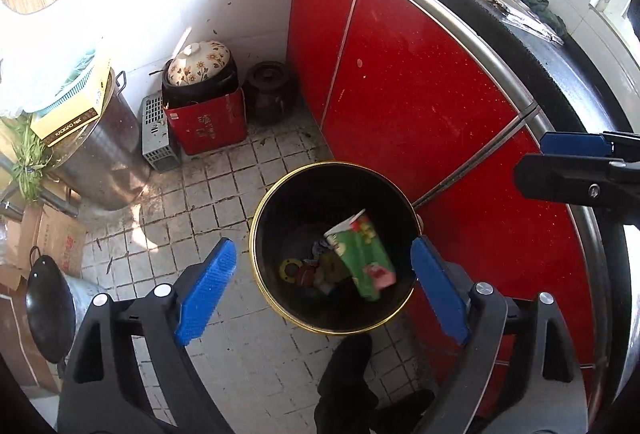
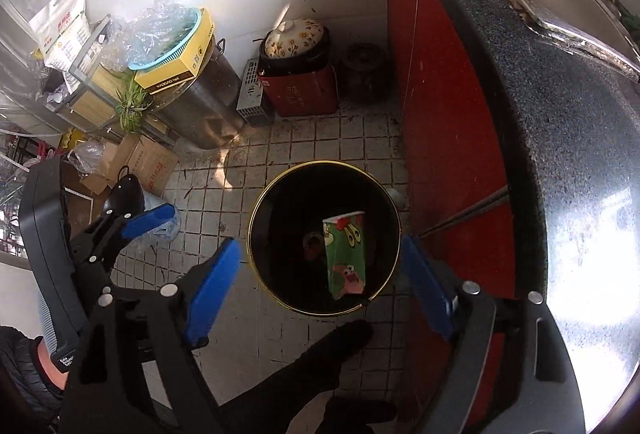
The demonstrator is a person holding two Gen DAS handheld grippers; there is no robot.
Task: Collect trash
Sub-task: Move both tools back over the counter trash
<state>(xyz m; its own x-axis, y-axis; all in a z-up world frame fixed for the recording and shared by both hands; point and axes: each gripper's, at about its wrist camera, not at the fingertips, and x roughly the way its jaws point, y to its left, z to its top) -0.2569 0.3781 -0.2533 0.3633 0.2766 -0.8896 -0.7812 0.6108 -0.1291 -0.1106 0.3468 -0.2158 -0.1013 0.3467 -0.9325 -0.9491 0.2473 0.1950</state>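
Bin: round black waste bin with a gold rim [image 1: 262, 211] stands on the tiled floor [image 1: 224, 169], beside the red cabinet doors [image 1: 404, 81] under your bench.
Trash: one green printed paper cup [image 1: 360, 254] lies tilted inside the bin, on smaller scraps at the bottom (too dark to count).
Left gripper [image 1: 322, 286]: blue-padded jaws stand wide apart with nothing between them; the cup sits below and ahead.
Right gripper [image 2: 320, 286]: jaws spread too, empty, straddling the bin's mouth from above.
Relation: both hands hover over the bin, neither clearly nearer; the cup's long axis runs from the far rim toward you.
Count: one bin, one cup, two grippers.
Judgement: this piece looks deposited; you need the next item.
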